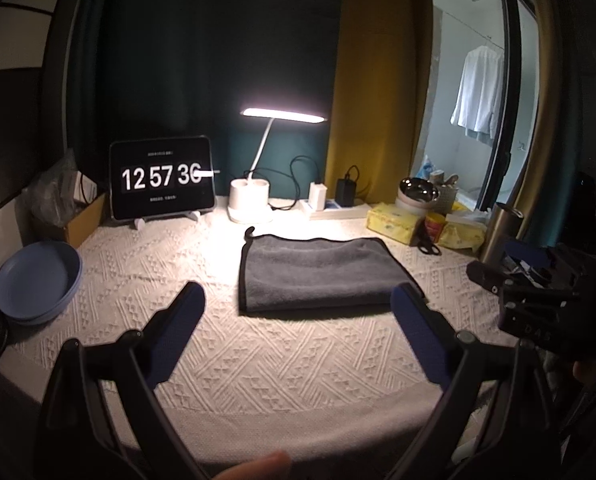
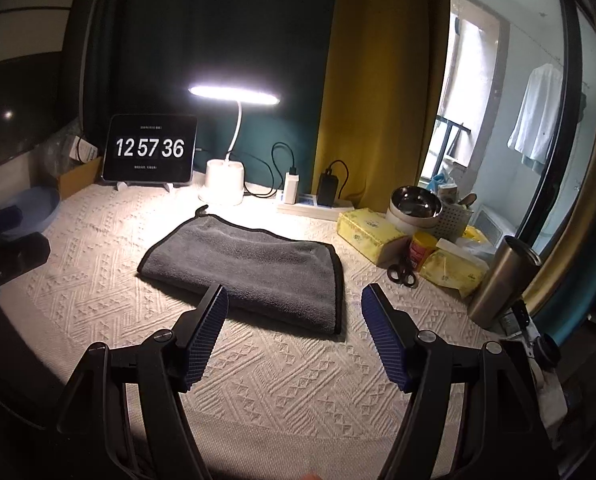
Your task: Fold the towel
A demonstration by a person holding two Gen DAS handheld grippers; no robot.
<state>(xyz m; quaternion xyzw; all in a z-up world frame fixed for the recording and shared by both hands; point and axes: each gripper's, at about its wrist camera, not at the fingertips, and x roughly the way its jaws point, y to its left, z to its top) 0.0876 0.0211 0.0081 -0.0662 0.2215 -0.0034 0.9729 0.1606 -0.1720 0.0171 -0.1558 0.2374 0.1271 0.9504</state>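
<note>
A grey towel (image 1: 318,272) with black edging lies folded flat into a rectangle on the cream knitted tablecloth (image 1: 257,360); it also shows in the right wrist view (image 2: 253,272). My left gripper (image 1: 298,300) is open and empty, held above the cloth just in front of the towel's near edge. My right gripper (image 2: 293,296) is open and empty, near the towel's front right corner. The right gripper's body (image 1: 538,292) shows at the right of the left wrist view. The left gripper's body (image 2: 9,248) shows at the left of the right wrist view.
At the back stand a tablet clock (image 1: 161,178), a lit desk lamp (image 1: 249,200) and chargers on a power strip (image 1: 334,208). Blue plates (image 1: 37,284) sit left. Yellow tissue packs (image 2: 370,236), scissors (image 2: 402,272), a steel bowl (image 2: 416,202) and a steel tumbler (image 2: 502,280) crowd the right.
</note>
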